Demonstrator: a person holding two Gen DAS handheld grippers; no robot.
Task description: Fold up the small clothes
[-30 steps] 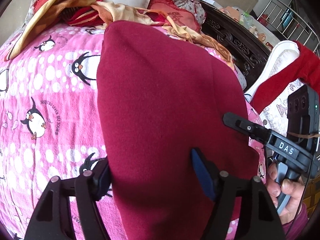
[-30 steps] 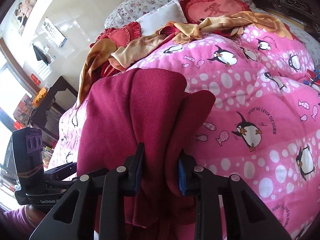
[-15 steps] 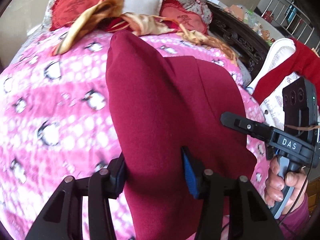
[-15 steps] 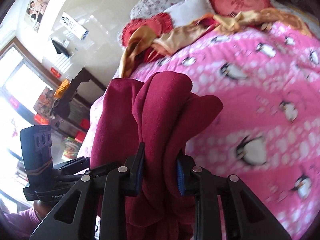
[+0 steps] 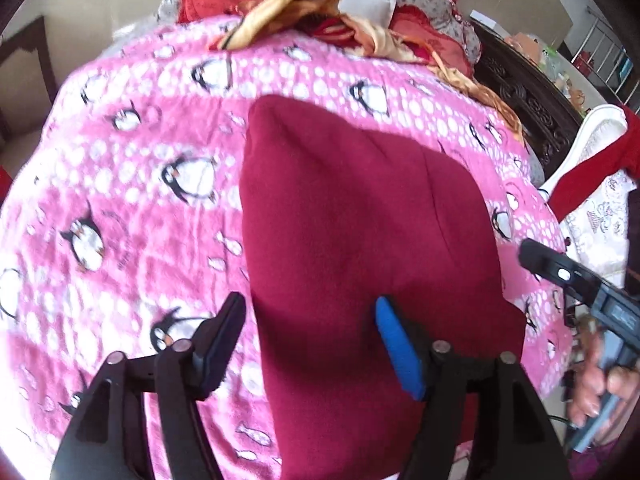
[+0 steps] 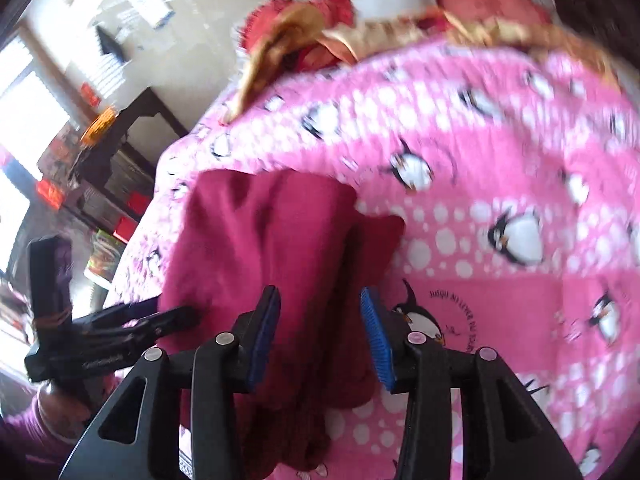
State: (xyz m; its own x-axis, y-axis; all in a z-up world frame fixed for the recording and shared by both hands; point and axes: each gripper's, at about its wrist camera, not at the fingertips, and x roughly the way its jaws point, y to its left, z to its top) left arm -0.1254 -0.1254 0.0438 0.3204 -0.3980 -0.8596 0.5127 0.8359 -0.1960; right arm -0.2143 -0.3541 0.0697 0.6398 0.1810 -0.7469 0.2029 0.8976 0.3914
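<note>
Both grippers have pulled back along the bed since a second ago, and the dark crimson fleece garment (image 5: 360, 248) has come with them: in the left wrist view its far folded tip used to reach up to the heap of red and gold satin cloths (image 5: 304, 4) by the pillows, and now a wide band of pink penguin-print fleece blanket (image 5: 132, 208) shows between the two. The garment lies folded lengthwise on that blanket, near the edge of the bed closest to the cameras, its near end passing under both grippers.

Half a second ago the left gripper (image 5: 310, 344) pinched the garment's near edge between its pads. Now its jaws are opening and stand wide; the left black finger (image 5: 224, 336) sits over bare blanket just off the garment's edge, and the blue pad (image 5: 400, 352) on the other finger rests over the crimson cloth without pressing it.

The right gripper (image 6: 320, 336) had been clamped on bunched folds of the same garment. Its jaws are opening too, and a gap shows between the blue ribbed pad (image 6: 378, 340) and the cloth, though the folds are between the fingers. In the left wrist view the right gripper's body and the person's hand (image 5: 596, 380) around its handle appear at the right edge, blurred. Much of the right wrist view is smeared as well.
</note>
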